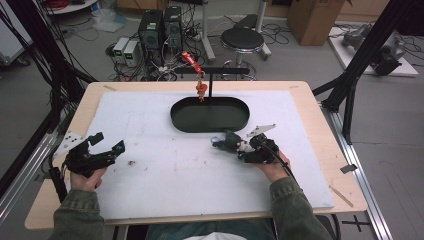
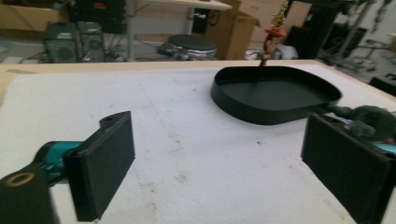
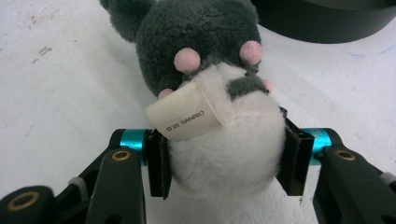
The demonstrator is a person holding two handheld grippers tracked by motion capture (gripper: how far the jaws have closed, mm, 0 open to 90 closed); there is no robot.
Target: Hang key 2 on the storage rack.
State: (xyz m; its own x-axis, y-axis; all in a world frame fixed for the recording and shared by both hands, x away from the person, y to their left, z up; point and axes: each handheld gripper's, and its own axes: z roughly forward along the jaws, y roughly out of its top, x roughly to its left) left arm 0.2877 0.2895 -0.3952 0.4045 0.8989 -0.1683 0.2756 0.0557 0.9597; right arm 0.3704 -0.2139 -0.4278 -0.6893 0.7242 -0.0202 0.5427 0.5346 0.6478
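A person sits at a wooden table (image 1: 320, 165) covered by a white mat (image 1: 165, 165), holding a two-jaw gripper in each hand.

The right gripper (image 1: 235, 146) lies low over the mat, right of centre, its jaws pressed against both sides of a small plush toy (image 3: 210, 93). In the right gripper view the pads squeeze the toy's white, fluffy part, while its dark grey part with pink spots points away from the gripper (a cloth label (image 3: 184, 119) folds out at the seam). The toy rests on the mat just in front of a black oval tray (image 1: 210, 116), close to its rim but not inside.

The left gripper (image 1: 107, 145) sits near the mat's left edge, well apart from the toy. Its jaws stand wide open with nothing between them.

Behind the tray, a small orange figure (image 1: 201, 90) hangs from a black stand (image 1: 210, 82).
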